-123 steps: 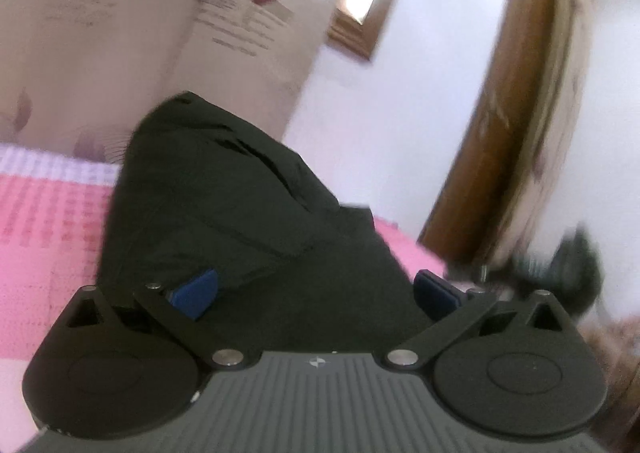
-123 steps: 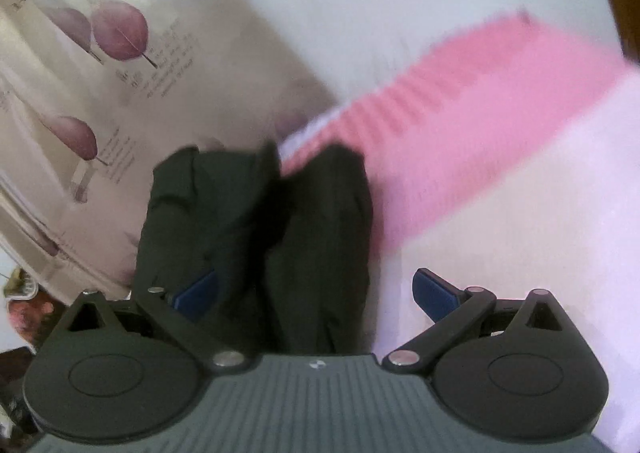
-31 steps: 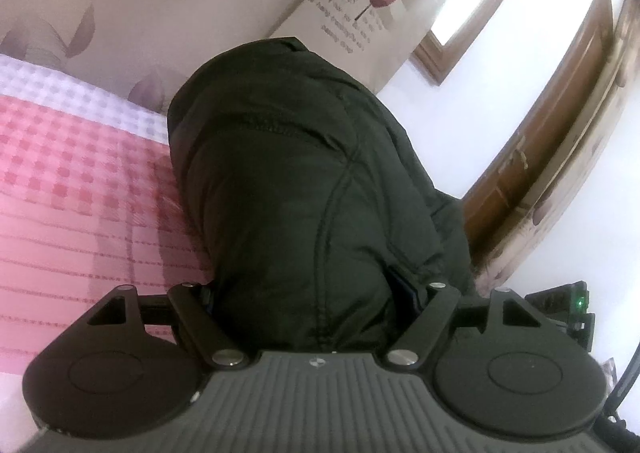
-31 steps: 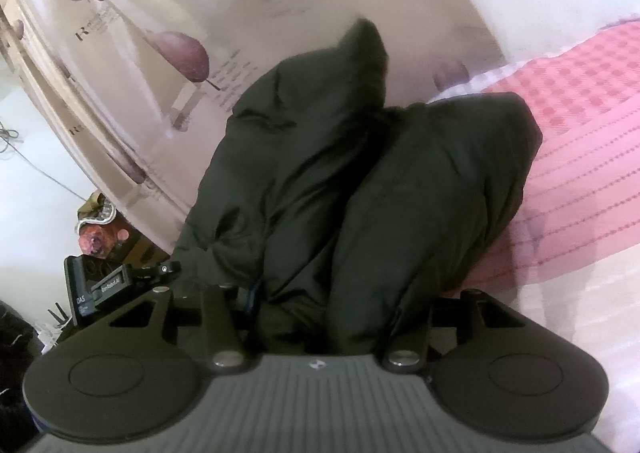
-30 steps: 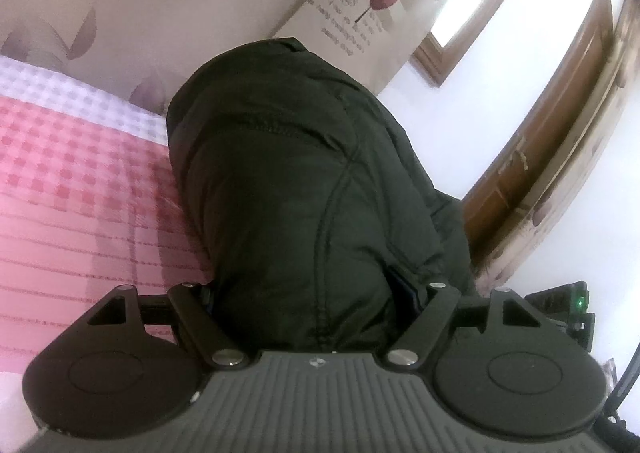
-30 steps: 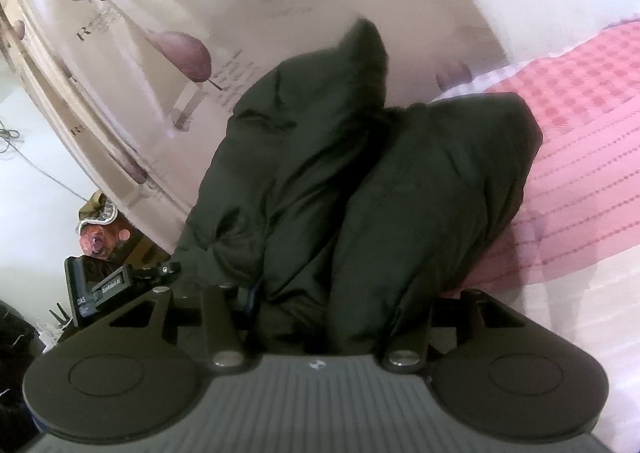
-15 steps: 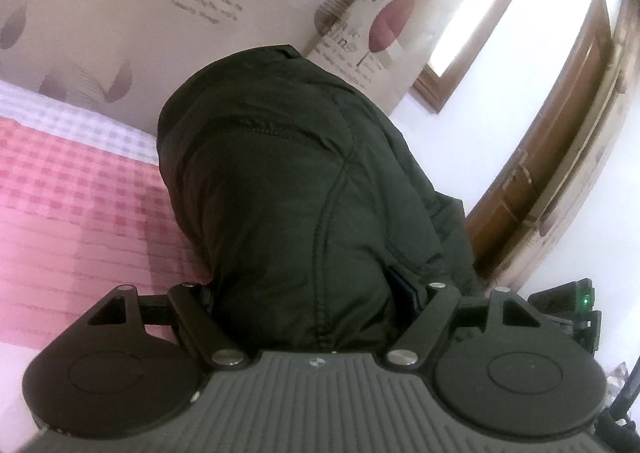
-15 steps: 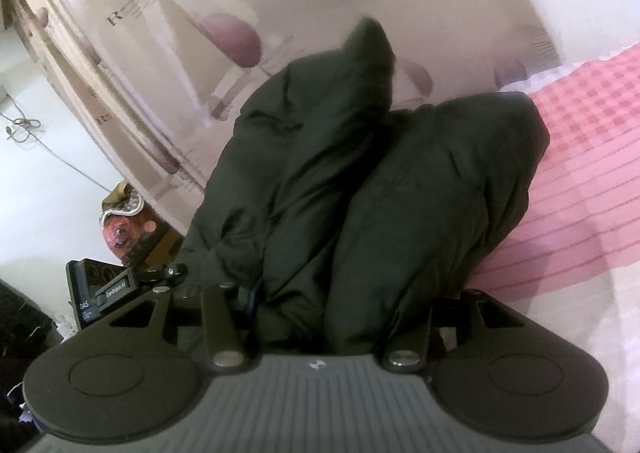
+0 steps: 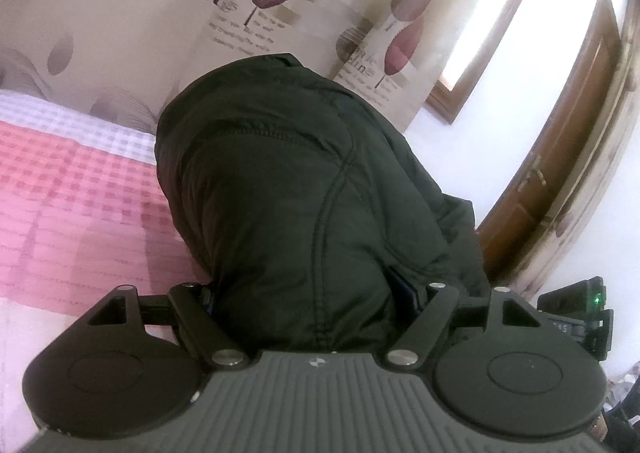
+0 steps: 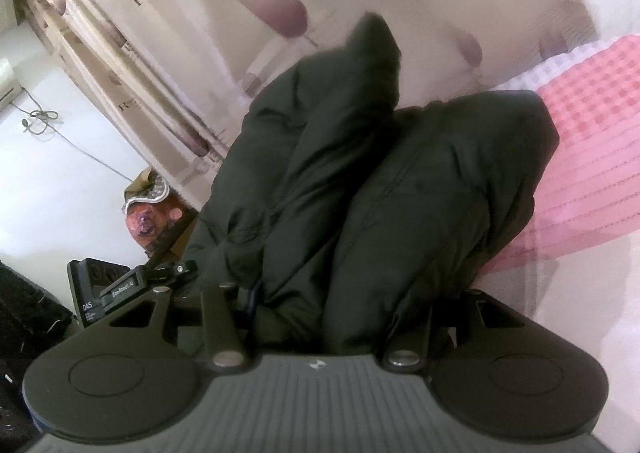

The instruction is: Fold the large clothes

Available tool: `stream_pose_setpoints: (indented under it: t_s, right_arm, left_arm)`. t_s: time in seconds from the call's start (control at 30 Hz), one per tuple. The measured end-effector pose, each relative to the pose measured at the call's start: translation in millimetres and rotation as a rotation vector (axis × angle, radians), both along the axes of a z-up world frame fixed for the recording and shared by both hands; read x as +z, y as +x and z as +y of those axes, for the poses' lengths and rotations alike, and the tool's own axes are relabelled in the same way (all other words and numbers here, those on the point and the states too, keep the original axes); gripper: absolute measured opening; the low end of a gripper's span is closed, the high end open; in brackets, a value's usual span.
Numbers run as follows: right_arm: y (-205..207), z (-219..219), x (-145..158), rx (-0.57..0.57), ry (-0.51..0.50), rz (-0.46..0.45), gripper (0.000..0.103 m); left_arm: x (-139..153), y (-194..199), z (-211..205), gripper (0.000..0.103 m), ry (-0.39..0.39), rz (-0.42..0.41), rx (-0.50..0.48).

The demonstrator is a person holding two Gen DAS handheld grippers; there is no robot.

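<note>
Now jacket (image 9: pixel 304 189) raised further; curtain (image 9: pixel 120 33) fills more background.

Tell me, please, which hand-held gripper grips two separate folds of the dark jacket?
The right hand-held gripper: two puffy folds of the dark jacket fill it; the left hand-held gripper clamps one.

— Where's the jacket (image 9: pixel 304 189)?
— Bunched on the bed (image 9: pixel 72 197), between the left tongs (image 9: pixel 310 295) and the curtain (image 9: pixel 120 21) behind it.
— And the right tongs (image 10: pixel 340 309)?
— At the jacket's near edge too; bed to the jacket's right, curtain behind, door (image 9: pixel 560 157) far off.
</note>
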State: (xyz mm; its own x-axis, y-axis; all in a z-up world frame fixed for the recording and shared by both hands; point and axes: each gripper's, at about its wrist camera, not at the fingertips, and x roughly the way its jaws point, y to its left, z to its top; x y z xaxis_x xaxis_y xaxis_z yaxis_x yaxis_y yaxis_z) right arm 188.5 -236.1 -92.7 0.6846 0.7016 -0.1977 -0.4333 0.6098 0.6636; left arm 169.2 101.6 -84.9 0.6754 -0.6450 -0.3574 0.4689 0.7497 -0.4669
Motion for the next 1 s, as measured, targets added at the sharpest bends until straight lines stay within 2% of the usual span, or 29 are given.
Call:
stream_pose_setpoints:
  t_s: [0.5,0.8,0.93,1.0]
  right_arm:
    - [-9.8,23.9,-7.7,0.020,0.031,0.044,0.050]
    - [1.9,34.3,-30.0,0.015,0.039,0.094,0.050]
    - [9.9,34.6,-43.6,0.016,0.039,0.108,0.051]
    - [13.0,35.0,-47.6,0.018,0.018,0.104,0.054]
  left_arm:
    - [-0.3,-24.9,33.2,0.075,0.024,0.007,0.021]
    - [-23.8,-17.3,52.1,0.076,0.030,0.065,0.043]
    - [-35.8,-13.9,61.4,0.080,0.029,0.082,0.067]
    - [-39.6,-15.1,62.9,0.088,0.047,0.080,0.086]
